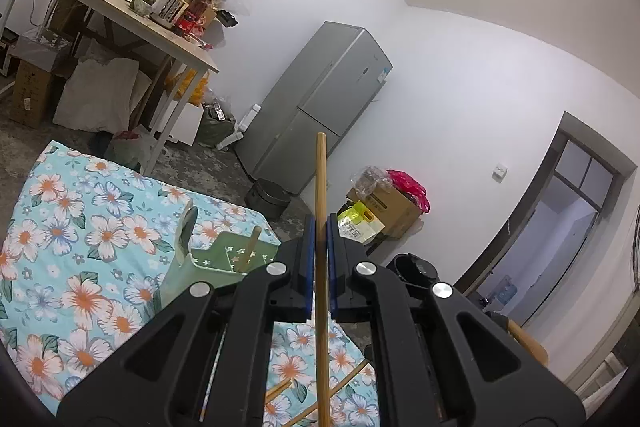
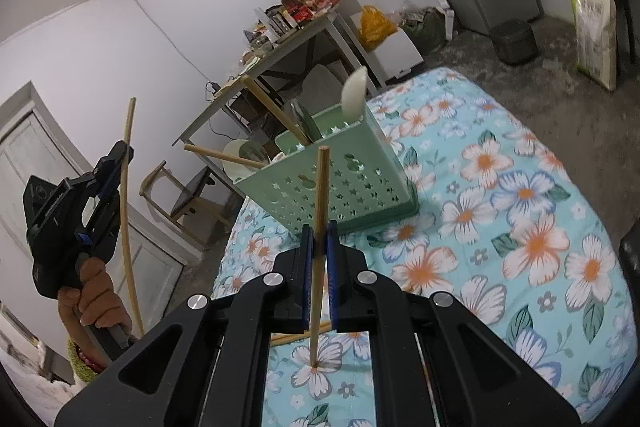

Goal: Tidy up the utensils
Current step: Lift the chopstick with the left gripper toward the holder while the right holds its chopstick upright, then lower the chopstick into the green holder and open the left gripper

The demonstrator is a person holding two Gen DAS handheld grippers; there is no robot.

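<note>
A wooden chopstick [image 1: 321, 179] stands nearly upright between the blue pads of my left gripper [image 1: 320, 227], which is shut on it. My right gripper [image 2: 319, 231] is shut on a second chopstick [image 2: 322, 187], whose lower tip hangs just above the floral cloth [image 2: 520, 227]. Just beyond the right gripper stands a green perforated utensil holder [image 2: 340, 187] with a white spoon [image 2: 356, 91] and chopsticks [image 2: 272, 107] in it. The left gripper [image 2: 124, 151] and its chopstick [image 2: 130, 115] appear at the left, held by a hand [image 2: 96, 291]. The holder [image 1: 216, 263] lies lower left of the left gripper. Loose chopsticks [image 2: 296, 335] lie on the cloth.
A cluttered wooden table [image 1: 160, 35] stands behind, with bags and boxes under it. A grey fridge [image 1: 320, 99], a dark pot [image 1: 268, 195] on the floor and a cardboard box [image 1: 392, 203] line the far wall. A wooden chair [image 2: 188, 195] sits beside the cloth's far edge.
</note>
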